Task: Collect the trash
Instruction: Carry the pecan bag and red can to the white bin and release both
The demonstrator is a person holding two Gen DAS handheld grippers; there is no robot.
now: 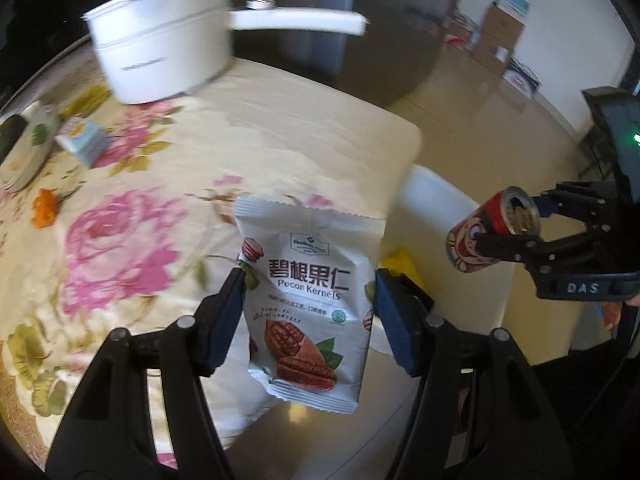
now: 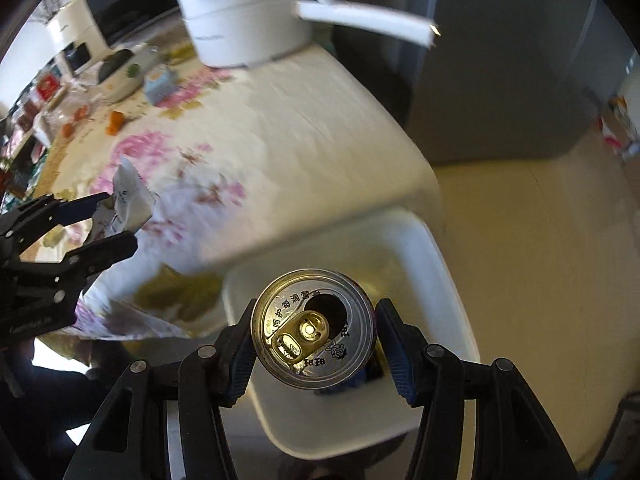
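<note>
My left gripper [image 1: 310, 300] is shut on a white pecan kernels packet [image 1: 308, 304] and holds it in the air over the table's right edge. It also shows in the right wrist view [image 2: 116, 220], with the packet [image 2: 130, 196] between its fingers. My right gripper [image 2: 314, 334] is shut on an opened red drink can [image 2: 314, 326], seen top-on, above a white bin [image 2: 436, 264] beside the table. In the left wrist view the can [image 1: 490, 232] is held by the right gripper [image 1: 516, 228] at the right, above the bin [image 1: 440, 196].
A table with a floral cloth [image 1: 132, 232] holds a white pot with a long handle [image 1: 168, 52], a small blue carton [image 1: 86, 140], a bowl [image 1: 24, 148] and orange scraps [image 1: 46, 208]. Something yellow [image 1: 402, 264] lies in the bin. Boxes [image 1: 500, 40] stand on the far floor.
</note>
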